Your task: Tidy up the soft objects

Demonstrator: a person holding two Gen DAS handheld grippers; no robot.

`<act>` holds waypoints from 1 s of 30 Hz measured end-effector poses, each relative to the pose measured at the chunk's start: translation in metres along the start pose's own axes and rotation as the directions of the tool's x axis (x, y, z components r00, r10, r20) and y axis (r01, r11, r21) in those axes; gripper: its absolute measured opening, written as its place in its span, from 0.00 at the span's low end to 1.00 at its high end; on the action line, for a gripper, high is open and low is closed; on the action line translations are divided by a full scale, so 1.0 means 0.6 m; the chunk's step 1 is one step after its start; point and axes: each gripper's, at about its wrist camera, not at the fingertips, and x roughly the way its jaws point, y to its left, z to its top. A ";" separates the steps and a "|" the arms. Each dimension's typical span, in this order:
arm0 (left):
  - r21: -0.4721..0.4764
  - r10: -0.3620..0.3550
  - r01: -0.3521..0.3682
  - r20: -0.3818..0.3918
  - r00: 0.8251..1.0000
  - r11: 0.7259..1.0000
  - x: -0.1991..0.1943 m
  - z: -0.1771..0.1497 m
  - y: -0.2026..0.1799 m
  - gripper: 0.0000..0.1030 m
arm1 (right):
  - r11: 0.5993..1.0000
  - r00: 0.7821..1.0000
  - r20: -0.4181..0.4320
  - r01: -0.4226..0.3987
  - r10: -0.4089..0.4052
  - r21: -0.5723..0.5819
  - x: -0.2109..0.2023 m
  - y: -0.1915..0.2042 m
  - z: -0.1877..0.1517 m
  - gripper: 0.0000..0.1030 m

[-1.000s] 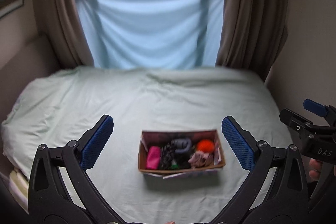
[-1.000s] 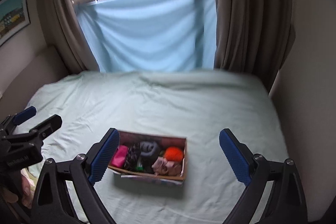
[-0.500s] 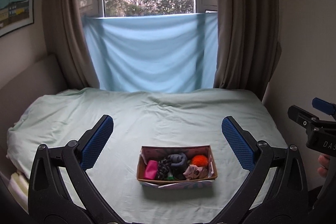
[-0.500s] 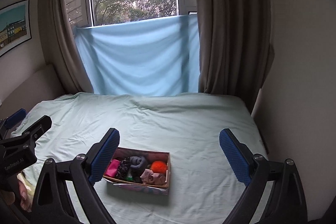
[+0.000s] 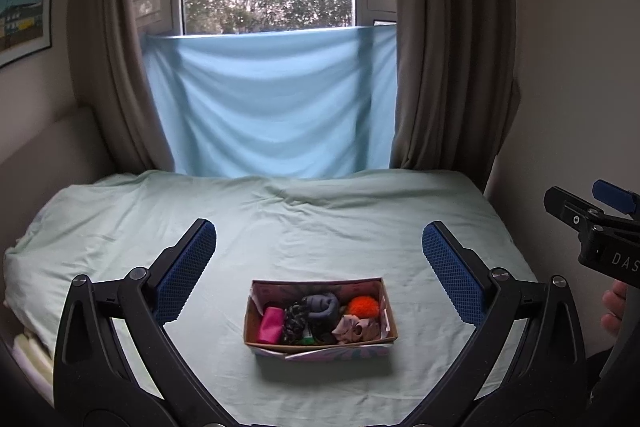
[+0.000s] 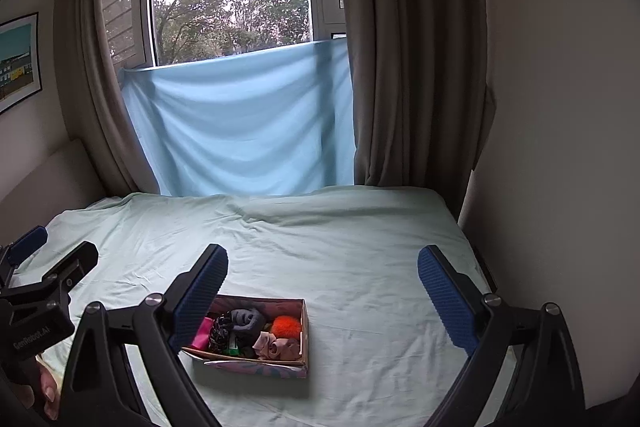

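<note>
A small cardboard box (image 5: 390,319) sits on the bed near its front edge; it also shows in the right wrist view (image 6: 305,327). It holds several soft items: a pink one (image 5: 271,325), a dark patterned scrunchie (image 5: 295,321), a grey one (image 5: 320,307), an orange pom-pom (image 5: 363,306) and a beige scrunchie (image 5: 356,329). My left gripper (image 5: 319,249) is open and empty, held well back from the box. My right gripper (image 6: 322,275) is open and empty, to the right of the left one.
The bed has a pale green sheet (image 5: 320,219). A light blue cloth (image 5: 272,103) hangs below the window, between brown curtains (image 5: 448,67). A wall (image 6: 560,147) runs close along the bed's right side. A headboard (image 5: 44,147) stands on the left.
Both grippers have pulled back and tilted up from the box, so it looks smaller and lower and more of the window shows. Both stay open and empty.
</note>
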 end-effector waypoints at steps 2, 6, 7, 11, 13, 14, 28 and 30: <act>0.001 -0.007 0.007 0.002 1.000 1.000 0.001 0.000 -0.002 1.00 | 1.000 1.000 0.005 0.007 -0.007 0.000 -0.001 -0.001 0.001 0.92; 0.008 -0.011 0.011 0.011 1.000 1.000 0.003 -0.001 -0.006 1.00 | 1.000 1.000 0.009 0.020 -0.020 -0.002 -0.002 -0.002 0.001 0.92; 0.011 -0.011 0.011 0.012 1.000 1.000 0.004 -0.001 -0.006 1.00 | 1.000 1.000 0.010 0.022 -0.022 -0.001 -0.001 -0.003 0.002 0.92; 0.014 -0.016 0.016 0.011 1.000 1.000 0.009 -0.001 -0.006 1.00 | 1.000 1.000 0.011 0.029 -0.029 0.002 0.001 -0.004 0.005 0.92; 0.012 -0.016 0.016 0.008 1.000 1.000 0.009 -0.001 -0.006 1.00 | 1.000 0.999 0.013 0.031 -0.031 0.004 0.002 -0.004 0.006 0.92; 0.009 -0.018 0.018 0.007 1.000 1.000 0.009 -0.001 -0.005 1.00 | 0.999 0.999 0.013 0.032 -0.032 0.004 0.003 -0.005 0.006 0.92; 0.006 -0.024 0.024 0.012 1.000 1.000 0.012 0.001 0.004 1.00 | 0.999 0.999 0.012 0.041 -0.041 0.007 0.010 -0.002 0.013 0.92; 0.007 -0.023 0.023 0.012 1.000 1.000 0.012 0.001 0.005 1.00 | 0.999 0.999 0.013 0.043 -0.043 0.008 0.011 -0.001 0.013 0.92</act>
